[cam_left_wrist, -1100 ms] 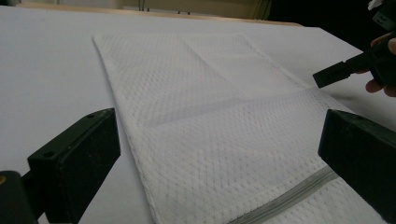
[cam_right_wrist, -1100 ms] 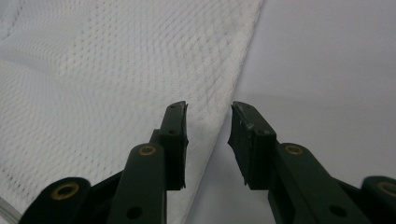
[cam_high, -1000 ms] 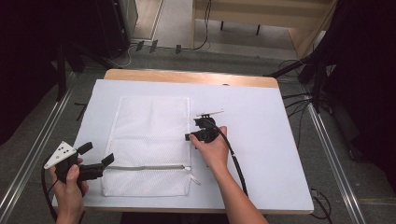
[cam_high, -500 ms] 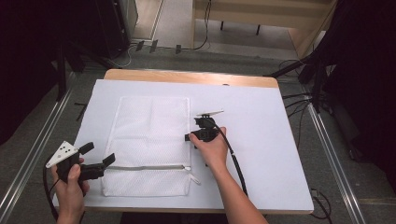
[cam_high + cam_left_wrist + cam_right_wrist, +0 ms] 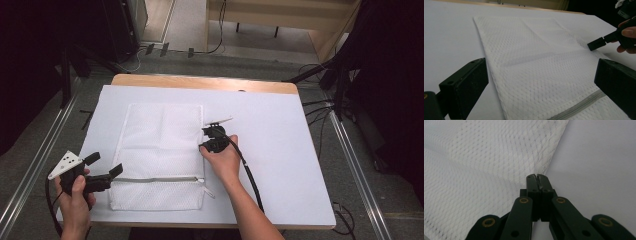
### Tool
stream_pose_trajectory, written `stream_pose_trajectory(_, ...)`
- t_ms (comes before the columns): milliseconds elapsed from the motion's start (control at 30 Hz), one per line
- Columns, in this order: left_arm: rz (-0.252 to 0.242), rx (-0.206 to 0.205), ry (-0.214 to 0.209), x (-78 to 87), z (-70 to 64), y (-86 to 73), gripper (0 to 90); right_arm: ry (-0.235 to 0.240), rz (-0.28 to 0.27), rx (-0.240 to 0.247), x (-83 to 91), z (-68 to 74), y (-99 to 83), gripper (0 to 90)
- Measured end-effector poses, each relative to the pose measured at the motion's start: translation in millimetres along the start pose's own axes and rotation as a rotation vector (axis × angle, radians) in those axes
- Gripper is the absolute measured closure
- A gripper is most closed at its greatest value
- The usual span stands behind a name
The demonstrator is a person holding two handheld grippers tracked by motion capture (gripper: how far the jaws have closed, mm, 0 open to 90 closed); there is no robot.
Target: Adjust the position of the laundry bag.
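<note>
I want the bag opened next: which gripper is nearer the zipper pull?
Right. The right gripper pinches the white mesh laundry bag's right edge, just above the zipper pull at the grey zipper's right end. The left gripper hovers open off the opposite end.

The left hand (image 5: 75, 192) comes in from the bottom edge of the high view and grips the left gripper (image 5: 106, 168) just off the near left corner of the white mesh bag (image 5: 162, 150); its jaws stand wide apart, pointing toward the bag's zipper end, with nothing between them; the grey three-cornered plate (image 5: 64, 164) sits on top. The right forearm (image 5: 247, 212) reaches in from the bottom toward the bag's right edge; the right hand (image 5: 222, 160) wraps the right gripper (image 5: 537, 177), whose jaws are pressed together on the bag's edge seam, pinching the fabric; its cable (image 5: 248, 170) trails back along the forearm.
</note>
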State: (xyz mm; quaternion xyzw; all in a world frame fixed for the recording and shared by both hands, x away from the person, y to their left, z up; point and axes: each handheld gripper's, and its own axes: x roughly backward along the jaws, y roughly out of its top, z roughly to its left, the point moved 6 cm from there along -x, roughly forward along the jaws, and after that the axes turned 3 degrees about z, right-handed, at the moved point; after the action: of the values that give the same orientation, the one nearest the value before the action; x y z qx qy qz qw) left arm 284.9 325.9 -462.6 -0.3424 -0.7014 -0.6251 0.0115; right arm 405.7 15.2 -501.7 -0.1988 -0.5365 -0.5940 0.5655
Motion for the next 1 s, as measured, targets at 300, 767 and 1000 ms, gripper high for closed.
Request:
stream_pose_trajectory(300,0.006,-0.005,-0.007,-1.0,-2.3,0.1,0.0,-0.031,-0.032,-0.015,16.3,-18.5,-1.6,90.0)
stream_pose_trajectory(767,0.026,-0.018,-0.017,-7.0,-8.7,-1.8,0.0,-0.089,-0.067,-0.039,44.3,-68.0,-7.8,90.0)
stream_pose_trajectory(1000,0.028,-0.018,-0.030,-9.6,-12.1,-2.2,0.0,-0.114,-0.085,-0.050,52.9,-91.6,-11.4,90.0)
